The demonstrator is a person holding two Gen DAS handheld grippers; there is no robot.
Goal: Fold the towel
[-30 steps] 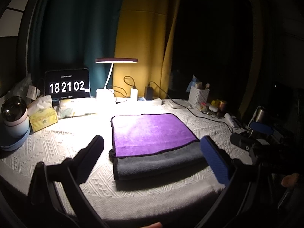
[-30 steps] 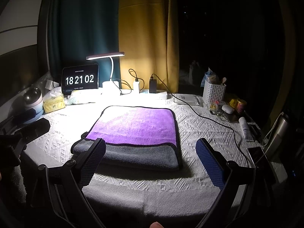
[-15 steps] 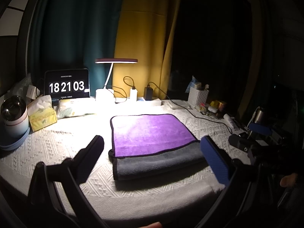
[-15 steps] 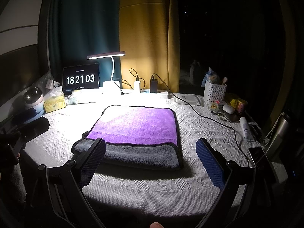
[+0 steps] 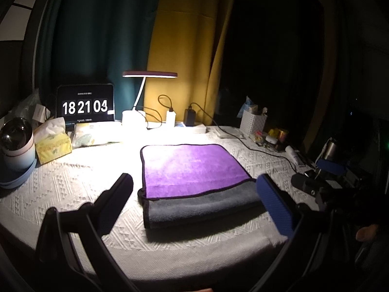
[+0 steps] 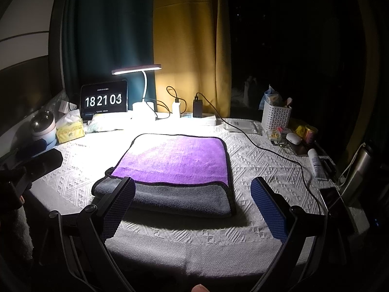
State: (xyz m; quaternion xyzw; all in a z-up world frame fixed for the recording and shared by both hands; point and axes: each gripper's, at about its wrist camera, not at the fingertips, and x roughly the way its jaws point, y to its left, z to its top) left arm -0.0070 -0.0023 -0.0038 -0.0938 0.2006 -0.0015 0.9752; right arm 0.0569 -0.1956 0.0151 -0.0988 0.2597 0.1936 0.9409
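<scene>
At the far left edge of the worktop [image 6: 243, 153], which is covered by a white textured cloth, stands a rounded mug [image 5: 15, 146] on a blue base, with a yellow tissue box [image 5: 52, 143] just beside it and a pale wipes pack [image 5: 94, 135] next along. Behind these, against the back edge, a dark clock screen [image 6: 104, 101] reads 18 21 03, and a lit white desk lamp [image 6: 143, 85] bends over the middle of the back edge beside a power strip [image 6: 199, 119] carrying two plugged chargers. The towel [image 6: 175, 168] lies flat near the centre of the worktop, closer to the front edge than the back, folded over itself: a bright purple upper layer with dark piping sits on a grey layer that shows as a wide band along the front, the grey left front corner poking out past the purple. The left gripper [image 5: 194, 204] hovers in front of the towel with its jaws spread wide, holding nothing, and the towel's front band shows between them. The right gripper [image 6: 193, 205] likewise hangs at the front edge, jaws spread and empty, framing the towel's grey front band. Toward the right edge stand a white perforated basket [image 6: 276, 116], small tins, a white tube [image 6: 316, 163], a phone [image 6: 333, 199] and a metal flask [image 6: 359, 168], with a black cable [image 6: 267, 149] trailing across the cloth.
</scene>
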